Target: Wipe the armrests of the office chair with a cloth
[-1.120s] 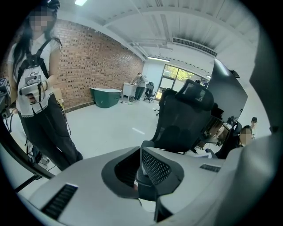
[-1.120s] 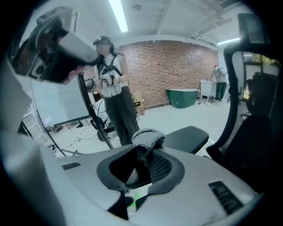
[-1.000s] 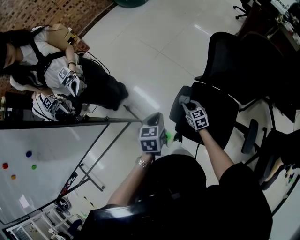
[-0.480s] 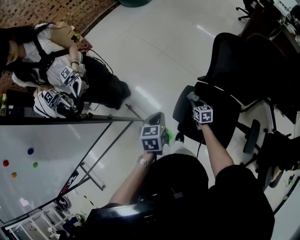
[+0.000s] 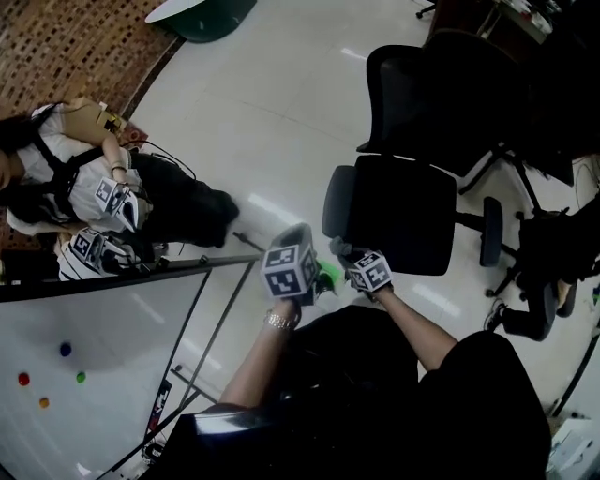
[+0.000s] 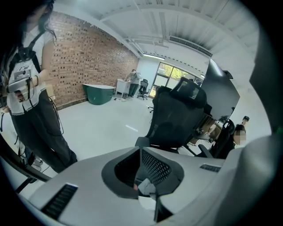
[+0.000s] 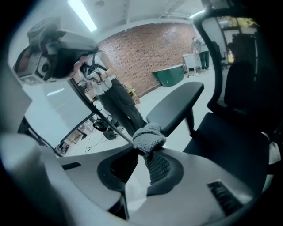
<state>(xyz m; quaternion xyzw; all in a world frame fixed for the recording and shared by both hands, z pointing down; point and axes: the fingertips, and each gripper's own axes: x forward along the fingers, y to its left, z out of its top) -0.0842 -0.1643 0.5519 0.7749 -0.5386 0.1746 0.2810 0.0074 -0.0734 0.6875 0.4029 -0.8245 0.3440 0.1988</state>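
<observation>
A black office chair (image 5: 403,216) stands in front of me on the pale floor. Its left armrest (image 5: 337,201) and right armrest (image 5: 491,232) flank the seat. My right gripper (image 5: 349,255) is shut on a grey cloth (image 5: 339,248) just short of the left armrest's near end. In the right gripper view the bunched cloth (image 7: 149,137) sticks out of the right gripper (image 7: 148,151), with the armrest (image 7: 176,107) beyond it and apart from it. My left gripper (image 5: 314,278) hangs beside the right one; in the left gripper view, the left gripper (image 6: 144,184) is shut with nothing in it.
A person (image 5: 103,202) holding grippers stands at the left. A whiteboard (image 5: 94,356) on a stand sits at the lower left, its legs reaching towards me. More dark chairs stand behind (image 5: 441,84) and to the right (image 5: 544,272). A green tub (image 5: 202,14) is far back.
My right gripper has drawn back with the cloth from over the chair's left armrest to just short of its near end. The view has swung, and the left gripper barely moved.
</observation>
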